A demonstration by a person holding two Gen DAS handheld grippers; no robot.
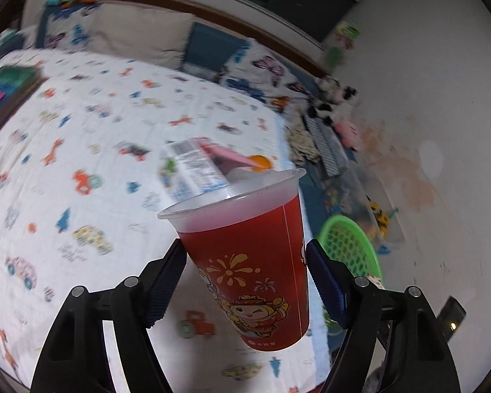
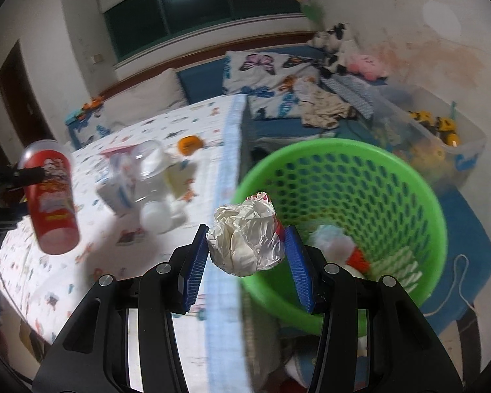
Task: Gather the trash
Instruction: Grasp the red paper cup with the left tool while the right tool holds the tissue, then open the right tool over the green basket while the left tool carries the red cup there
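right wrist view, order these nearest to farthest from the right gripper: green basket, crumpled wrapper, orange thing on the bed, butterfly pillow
1. crumpled wrapper, held between the right gripper pads
2. green basket, just beyond, to the right
3. orange thing, on the bed, upper left
4. butterfly pillow, at the far end by the headboard

One red cup (image 1: 245, 262), one crumpled wrapper (image 2: 245, 239), one green basket (image 2: 392, 180), two grippers (image 1: 245, 281) (image 2: 247, 258)

Both wrist cameras look steeply down along their claws, close over the bed (image 1: 81, 131), sharing the green basket (image 2: 409, 203).
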